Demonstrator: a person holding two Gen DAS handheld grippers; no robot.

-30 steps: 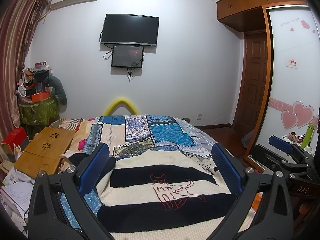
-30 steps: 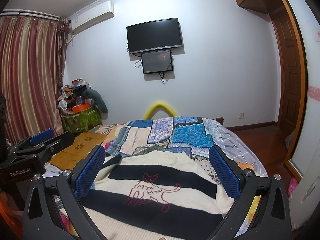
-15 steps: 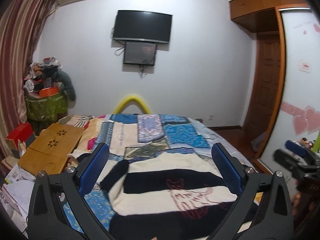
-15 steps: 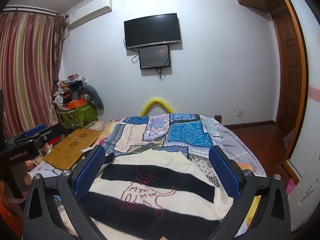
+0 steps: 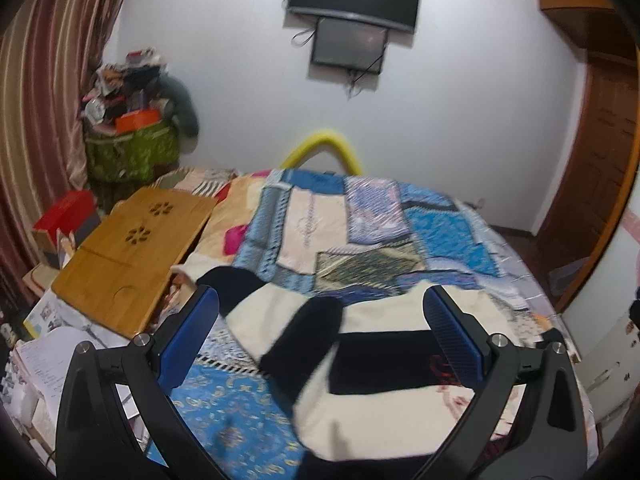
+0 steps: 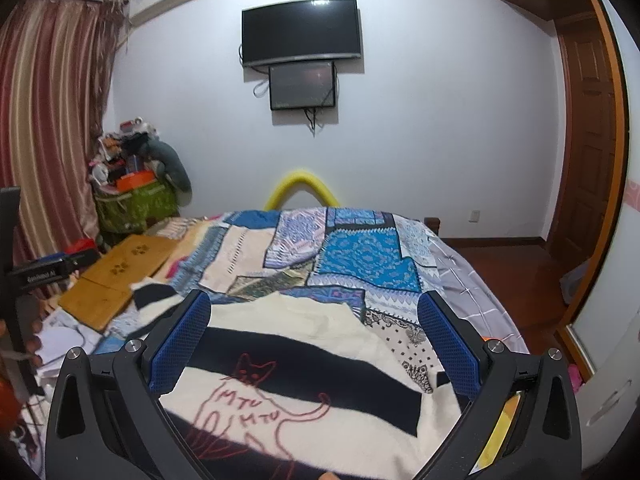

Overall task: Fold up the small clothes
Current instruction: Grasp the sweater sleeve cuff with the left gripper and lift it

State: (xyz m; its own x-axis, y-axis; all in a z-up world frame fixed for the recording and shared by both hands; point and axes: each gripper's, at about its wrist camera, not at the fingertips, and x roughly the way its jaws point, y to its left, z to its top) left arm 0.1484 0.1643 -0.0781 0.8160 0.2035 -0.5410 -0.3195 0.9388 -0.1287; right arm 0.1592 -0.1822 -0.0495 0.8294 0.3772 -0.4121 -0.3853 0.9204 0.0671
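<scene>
A cream and black striped sweater (image 6: 320, 364) with a red cat outline lies flat on the patchwork bedspread (image 6: 360, 256). In the left wrist view the same sweater (image 5: 380, 356) shows its left sleeve (image 5: 224, 280) stretched toward the bed's left edge. My left gripper (image 5: 320, 320) hovers open over the sweater's left shoulder and sleeve, nothing between its blue pads. My right gripper (image 6: 314, 320) hangs open above the sweater's chest, also empty. The other gripper's black body (image 6: 40, 272) shows at the left edge of the right wrist view.
A wooden lap desk (image 5: 132, 248) rests on the bed's left side, with papers (image 5: 52, 352) and a red box (image 5: 64, 212) beside it. A cluttered green bin (image 5: 132, 152) stands by the curtain. A wall TV (image 6: 300, 32) and a door (image 6: 588, 128) are beyond.
My left gripper has swung left and tilted down, so the sweater's left sleeve and the lap desk now fill its view. My right gripper has dipped slightly closer to the sweater.
</scene>
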